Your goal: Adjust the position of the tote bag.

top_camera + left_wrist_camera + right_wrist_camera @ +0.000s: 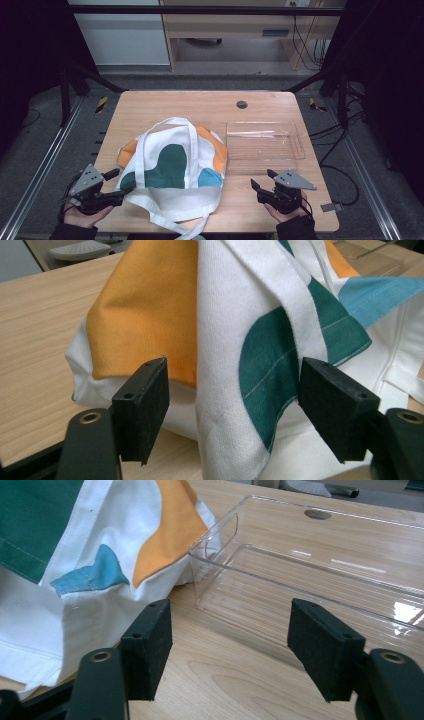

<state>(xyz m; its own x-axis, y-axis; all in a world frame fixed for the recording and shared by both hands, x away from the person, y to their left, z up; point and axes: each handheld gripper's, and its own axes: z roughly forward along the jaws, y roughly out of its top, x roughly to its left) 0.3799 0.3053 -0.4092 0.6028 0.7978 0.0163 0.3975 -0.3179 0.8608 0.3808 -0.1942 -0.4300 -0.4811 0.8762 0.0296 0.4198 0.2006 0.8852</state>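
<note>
Left gripper (120,181), held at the near left corner of the table (165,102): jaws spread wide, clamped on nothing. In the left gripper view the tote bag (260,340) rises directly ahead, a fold of its white and green cloth standing in the gap between the jaws; contact with either pad cannot be confirmed. Right gripper (264,179), near right: jaws likewise apart and empty, tips over bare wood.

The tote bag (172,162) lies flat at centre, slightly left, white with orange, green and blue patches. Its near strap hangs past the near table edge and is cut off by the frame. The clear tray (265,142) sits just right of the bag; in the right gripper view the bag's right edge appears to press against the tray's (320,580) left wall.

Both hands are partly cut off at the bottom of the high view. Bare tabletop lies far of bag and tray, with a round grommet (242,104) there, and a narrower strip lies near the tray.
</note>
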